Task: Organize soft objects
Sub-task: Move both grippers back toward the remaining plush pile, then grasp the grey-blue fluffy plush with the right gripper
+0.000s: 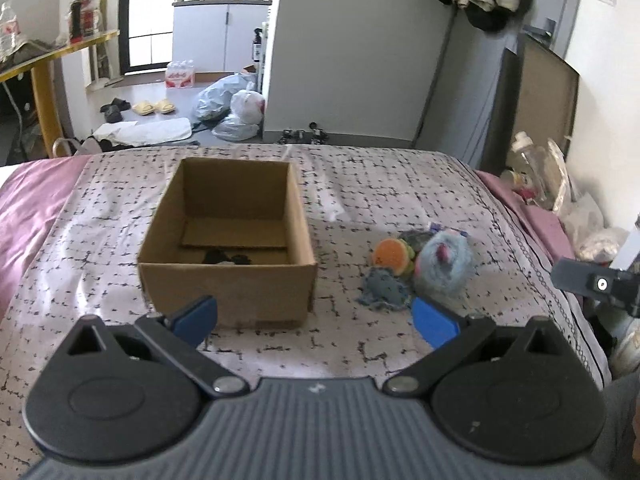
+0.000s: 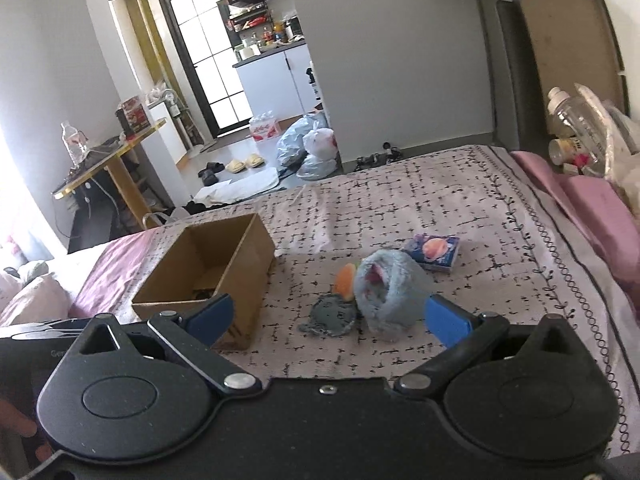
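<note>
An open brown cardboard box (image 1: 226, 240) is seen standing on a bed covered by a pale quilt printed with a black broken-grid pattern (image 1: 360, 184). A small dark item (image 1: 226, 258) lies on the box floor against the near wall; it is too shadowed to be identified, though it may be a piece of dark fabric.

To the right of the box, well apart from it, a small heap of soft things is gathered on the quilt. A fluffy light-blue plush with a pink patch (image 1: 444, 264) sits at the right of the heap, and a round orange and green soft toy (image 1: 392, 256) is pressed against its left side. A flat grey-blue knitted piece (image 1: 384, 290) lies just in front of them, nearest the camera. Farther back, a small blue packet printed with an orange disc (image 2: 432, 252) rests on the quilt just beyond the plush.

The left gripper (image 1: 316, 318) is held above the near part of the quilt, its blue-tipped fingers (image 1: 196, 314) spread wide with nothing between them. The right gripper (image 2: 328, 320) is likewise spread wide and empty, and is held low in front of the heap, the plush and the knitted piece lying just beyond its fingertips (image 2: 446, 322). In the left wrist view, a black part of the right gripper is seen at the right edge.
</note>
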### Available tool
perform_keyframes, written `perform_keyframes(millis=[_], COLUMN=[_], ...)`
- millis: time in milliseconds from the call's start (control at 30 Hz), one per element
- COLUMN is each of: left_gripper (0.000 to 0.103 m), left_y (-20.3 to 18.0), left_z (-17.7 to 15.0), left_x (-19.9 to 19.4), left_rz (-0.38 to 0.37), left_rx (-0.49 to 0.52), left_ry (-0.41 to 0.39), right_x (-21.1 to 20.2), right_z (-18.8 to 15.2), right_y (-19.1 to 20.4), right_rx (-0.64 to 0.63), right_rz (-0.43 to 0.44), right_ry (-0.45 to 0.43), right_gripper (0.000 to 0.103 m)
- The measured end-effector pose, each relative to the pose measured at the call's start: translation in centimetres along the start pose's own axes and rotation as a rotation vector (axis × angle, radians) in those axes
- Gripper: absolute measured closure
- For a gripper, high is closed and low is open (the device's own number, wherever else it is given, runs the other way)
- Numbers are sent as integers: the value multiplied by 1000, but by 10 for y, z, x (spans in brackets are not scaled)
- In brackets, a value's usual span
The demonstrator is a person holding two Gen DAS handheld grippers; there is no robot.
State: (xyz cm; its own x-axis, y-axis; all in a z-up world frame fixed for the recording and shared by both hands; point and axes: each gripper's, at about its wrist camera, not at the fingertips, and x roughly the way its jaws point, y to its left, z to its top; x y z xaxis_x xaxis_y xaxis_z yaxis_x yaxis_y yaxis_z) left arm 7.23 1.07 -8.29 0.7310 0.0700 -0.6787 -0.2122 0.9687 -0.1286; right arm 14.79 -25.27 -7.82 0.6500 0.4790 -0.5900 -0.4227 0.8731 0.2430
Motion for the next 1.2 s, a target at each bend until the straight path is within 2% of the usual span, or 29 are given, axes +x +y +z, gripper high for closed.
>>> perform_keyframes(millis=[267,467,567,700,767,867,967,1033,1200], left_gripper=[0,1,2,3,5,10,20,30,44], left_y=[-25,-39,-46,-50,-51,-54,-57,-58,-66], left_z=[-6,-6,-7,-2,0,2,5,8,18], left_x=[11,19,27,37,43,52,63,69,86], left_rz=[-2,-55,-59,-83,-101,-122,-146,-160,-197], left_rx=[54,94,127,117,116,111,110,105,91], left_ry=[35,63,83,95,98,109,122,128,134], right_x=[-1,3,8,15,19,27,33,38,53], right_z=[-9,-11,-11,-11,-10,-7,-5,-3,1], right_y=[-15,-25,-28,-35,-39,-49,-58,-60,-67], right_rx=[13,37,50,88,101,143,187,193,209], right_rz=[-24,-52,-65,-64,-92,-104,-92,-86,-74], right_ry=[20,39,51,61,58,70,69,70,101], right_gripper=[0,0,0,1,7,12,17,23,38])
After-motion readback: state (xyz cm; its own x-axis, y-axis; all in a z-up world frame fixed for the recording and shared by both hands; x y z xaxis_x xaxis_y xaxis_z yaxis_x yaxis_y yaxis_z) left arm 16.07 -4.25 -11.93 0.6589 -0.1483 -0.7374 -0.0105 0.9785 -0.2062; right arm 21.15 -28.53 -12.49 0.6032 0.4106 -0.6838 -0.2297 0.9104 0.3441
